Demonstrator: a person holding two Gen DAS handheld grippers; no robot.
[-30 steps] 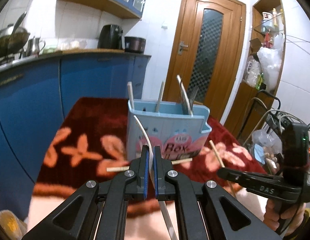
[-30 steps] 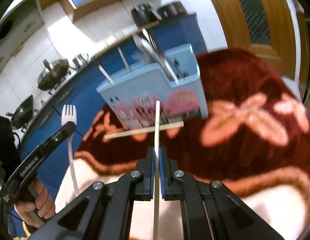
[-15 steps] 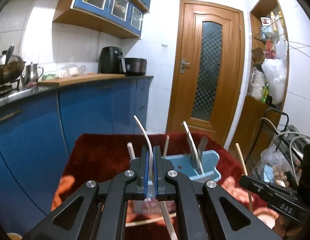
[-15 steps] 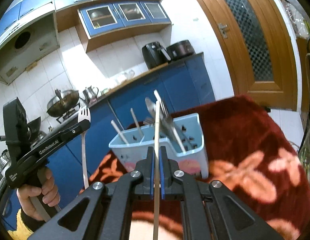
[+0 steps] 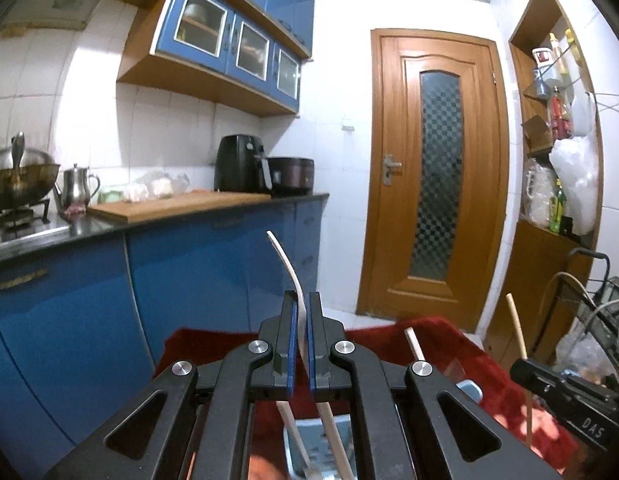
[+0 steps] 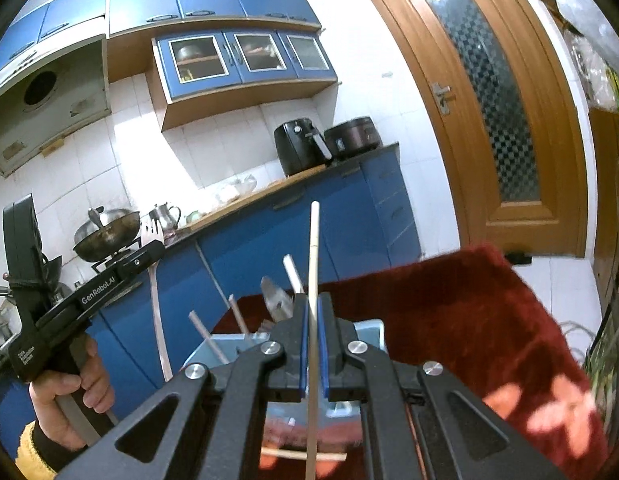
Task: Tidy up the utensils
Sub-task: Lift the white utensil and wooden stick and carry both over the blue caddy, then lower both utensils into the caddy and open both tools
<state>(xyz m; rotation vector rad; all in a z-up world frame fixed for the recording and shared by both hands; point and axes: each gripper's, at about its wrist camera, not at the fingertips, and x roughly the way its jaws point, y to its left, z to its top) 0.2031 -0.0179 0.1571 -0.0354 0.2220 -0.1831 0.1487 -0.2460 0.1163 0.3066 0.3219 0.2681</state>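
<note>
Both tools raised above the blue utensil holder [image 6: 373,330].
Left tool [image 5: 300,312] is clamped on a white fork [image 5: 287,268]; right tool [image 6: 312,312] is clamped on a chopstick [image 6: 314,248]; another chopstick [image 6: 301,455] lies on the red-clothed surface [image 6: 469,320].

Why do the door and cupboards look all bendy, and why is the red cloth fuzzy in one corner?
Both wrist views use a fisheye lens, so straight edges bow: the door leans and curves in the right wrist view, and the cupboards splay in the left wrist view. In the right wrist view the red cloth smears at bottom right, while the chopstick in the right gripper stays sharp.
</note>
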